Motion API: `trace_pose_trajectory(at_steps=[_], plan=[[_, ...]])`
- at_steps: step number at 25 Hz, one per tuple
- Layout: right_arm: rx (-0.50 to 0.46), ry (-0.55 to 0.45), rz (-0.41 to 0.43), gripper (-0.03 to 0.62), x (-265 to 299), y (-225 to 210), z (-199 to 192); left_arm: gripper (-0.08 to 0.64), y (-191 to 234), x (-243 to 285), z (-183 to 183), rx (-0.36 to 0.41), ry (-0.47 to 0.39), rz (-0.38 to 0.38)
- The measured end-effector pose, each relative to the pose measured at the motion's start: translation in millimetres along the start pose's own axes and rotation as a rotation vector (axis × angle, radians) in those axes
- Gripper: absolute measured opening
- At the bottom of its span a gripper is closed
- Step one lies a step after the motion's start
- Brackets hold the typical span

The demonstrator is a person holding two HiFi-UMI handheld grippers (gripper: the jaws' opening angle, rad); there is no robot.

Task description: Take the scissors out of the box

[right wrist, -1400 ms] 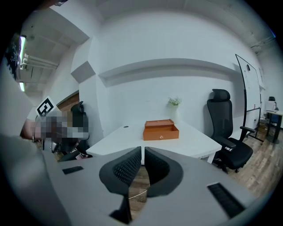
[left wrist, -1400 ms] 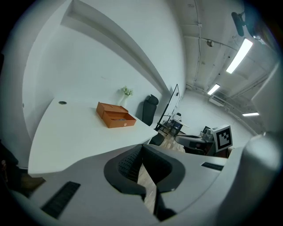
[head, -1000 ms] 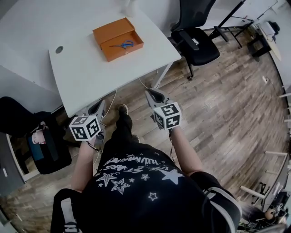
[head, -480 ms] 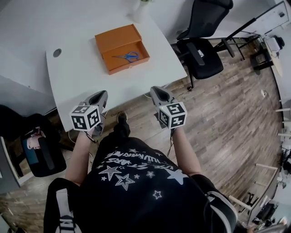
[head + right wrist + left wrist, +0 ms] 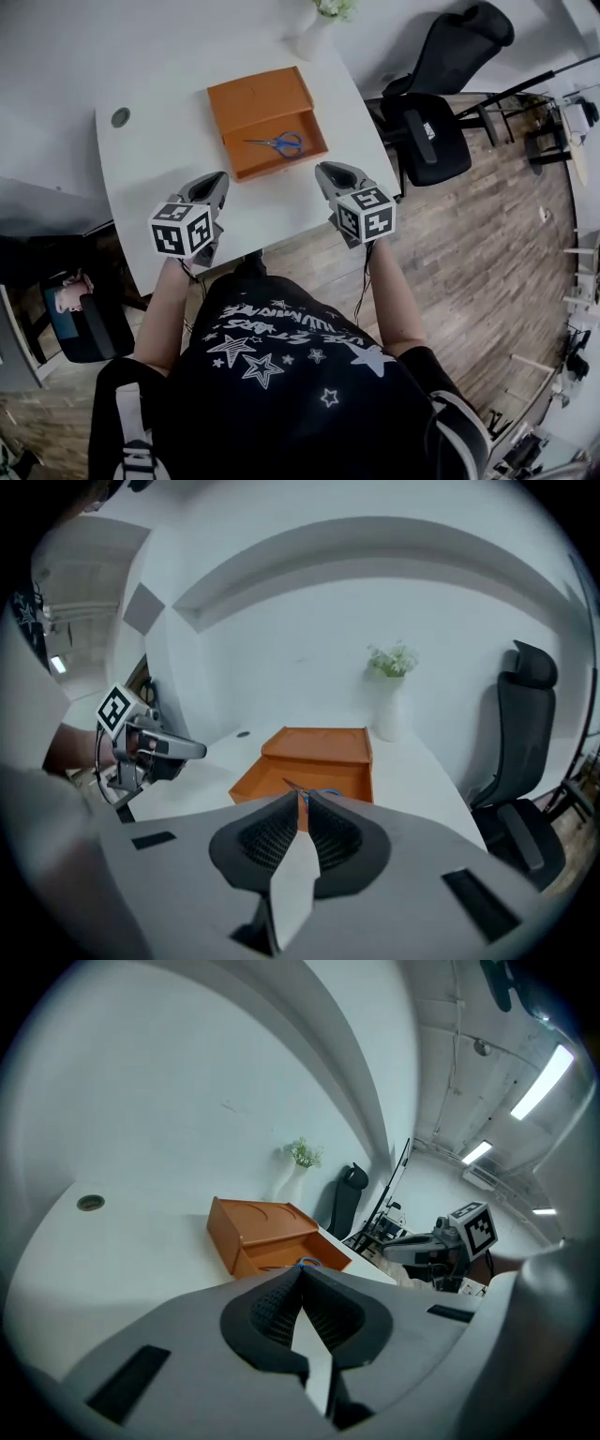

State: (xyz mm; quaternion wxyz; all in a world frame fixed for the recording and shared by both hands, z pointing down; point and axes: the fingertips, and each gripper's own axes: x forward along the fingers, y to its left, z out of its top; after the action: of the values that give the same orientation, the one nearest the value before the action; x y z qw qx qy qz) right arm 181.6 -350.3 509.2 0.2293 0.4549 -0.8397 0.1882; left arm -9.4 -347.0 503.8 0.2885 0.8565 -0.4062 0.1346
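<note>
Approach step: left tongs (image 5: 217, 179) and right tongs (image 5: 328, 171) both closed and empty, blue-handled metal scissors (image 5: 279, 143) untouched in the flat orange cardboard box (image 5: 258, 98).

The scissors lie flat in the open tray half of the box, which sits on the white surface (image 5: 159, 159). Their handles are towards the right tongs. Both tongs hover over the near part of the surface, just short of the box, one to each side. Each has its jaws pressed together with nothing between them. The take-out itself, I judge, is all still to do. Next, one pair of tongs, likely the right as it is nearer the handles, needs to open, dip into the tray and close on the scissors. The low tray wall and thin, flat blades leave little to bite on.
</note>
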Motion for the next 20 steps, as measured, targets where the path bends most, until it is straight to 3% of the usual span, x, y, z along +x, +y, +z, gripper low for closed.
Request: trace_pose_trajectory(at_steps=[8,11,20], plan=[[-0.126,0.143,0.104,0.061,67.6,-18.4,19.9,0.018,47.4,12.3,27.0,-0.009,-0.018,0.021],[-0.188,0.214,0.138,0.141,87.0,-25.3,18.8,0.018,59.4,15.0,31.8,-0.014,-0.017,0.036],[-0.449,0.441,0.269,0.152,125.8,-14.6,-5.5,0.018,79.0,28.6,29.7,-0.043,0.011,0.037]])
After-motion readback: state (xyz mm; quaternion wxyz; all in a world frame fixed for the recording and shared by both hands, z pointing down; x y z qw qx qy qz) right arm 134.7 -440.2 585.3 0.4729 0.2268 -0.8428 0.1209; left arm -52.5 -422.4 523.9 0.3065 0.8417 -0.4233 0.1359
